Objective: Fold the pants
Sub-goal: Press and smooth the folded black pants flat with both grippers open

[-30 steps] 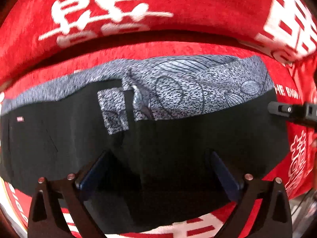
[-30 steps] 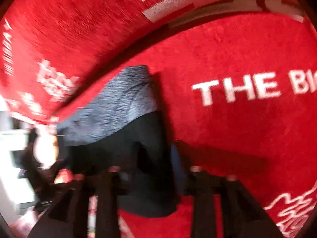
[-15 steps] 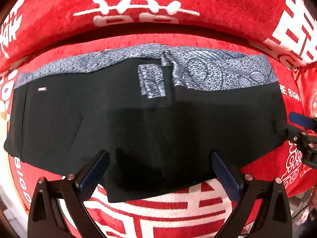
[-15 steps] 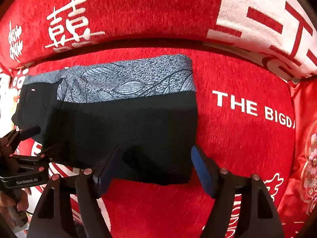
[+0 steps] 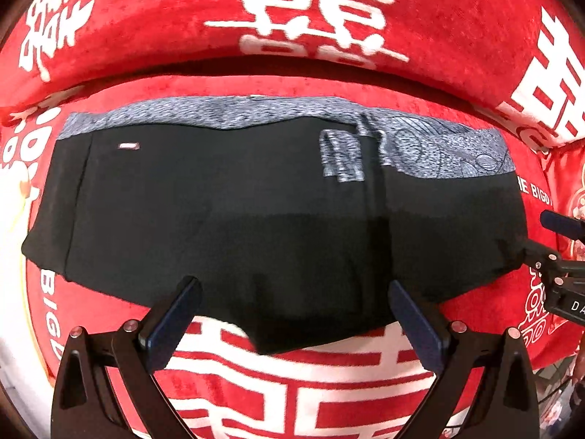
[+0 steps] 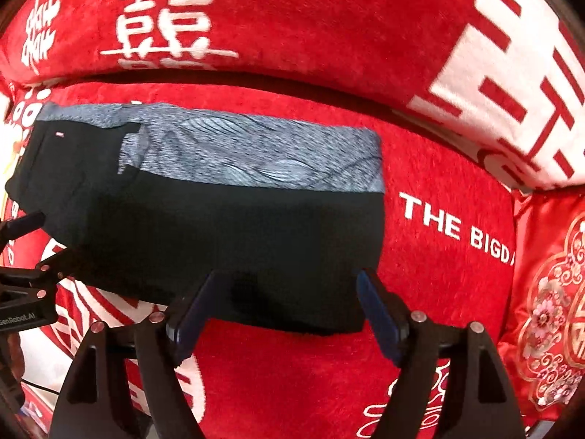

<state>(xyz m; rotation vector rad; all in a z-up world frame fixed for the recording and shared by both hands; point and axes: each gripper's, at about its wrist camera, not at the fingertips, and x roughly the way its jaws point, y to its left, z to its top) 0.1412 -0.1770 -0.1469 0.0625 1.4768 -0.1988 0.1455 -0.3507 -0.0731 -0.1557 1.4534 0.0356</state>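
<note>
The pants (image 5: 256,219) are black with a grey leaf-patterned band along the far edge. They lie folded flat in a long rectangle on a red sofa seat (image 5: 292,373). In the right wrist view the pants (image 6: 226,219) fill the left and middle. My left gripper (image 5: 292,314) is open and empty, hovering over the near edge of the pants. My right gripper (image 6: 289,307) is open and empty above the pants' near right corner. The right gripper also shows at the right edge of the left wrist view (image 5: 559,256), and the left gripper at the left edge of the right wrist view (image 6: 25,267).
The sofa's red backrest (image 5: 292,18) with white characters rises behind the pants. White lettering (image 6: 457,226) marks the seat right of the pants. An embroidered red cushion (image 6: 548,311) lies at the far right.
Both grippers have pulled back and up from the pants, so more of the garment and the seat shows. The pants lie flat and released.
</note>
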